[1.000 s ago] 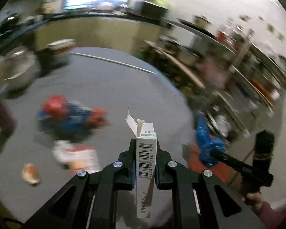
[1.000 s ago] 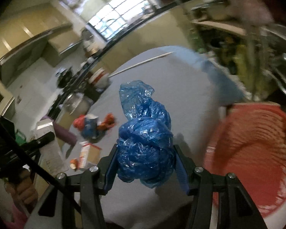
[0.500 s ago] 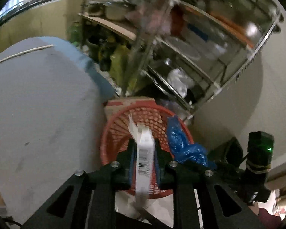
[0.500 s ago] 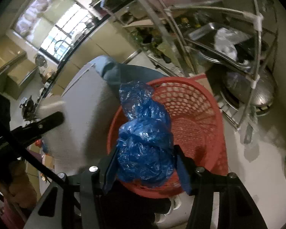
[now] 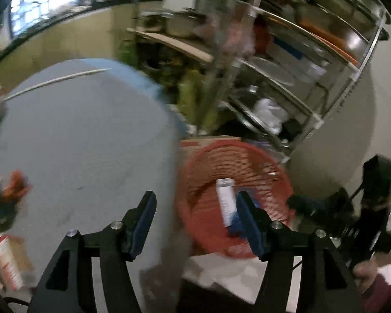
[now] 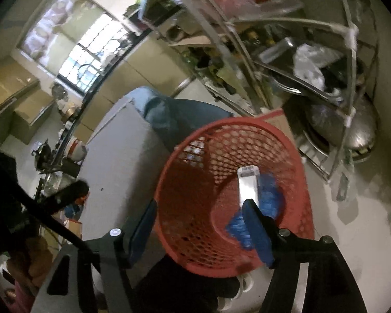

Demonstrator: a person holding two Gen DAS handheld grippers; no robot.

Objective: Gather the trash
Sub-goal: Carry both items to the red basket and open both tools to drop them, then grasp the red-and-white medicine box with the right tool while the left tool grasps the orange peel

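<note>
Both of my grippers hang with jaws wide apart and nothing between them: the left gripper (image 5: 195, 221) sits over the edge of the grey cloth-covered table (image 5: 78, 130), the right gripper (image 6: 199, 224) directly above the round red perforated plastic basket (image 6: 185, 182). The white cardboard carton (image 6: 247, 185) and the crumpled blue plastic bag (image 6: 268, 203) lie in the basket's bottom. The trash left to collect, a red-and-white packet (image 5: 5, 255) and a blurred red-and-blue heap (image 5: 10, 195), lies far out to my left on the table, so I judge the left gripper the nearer one.
</note>
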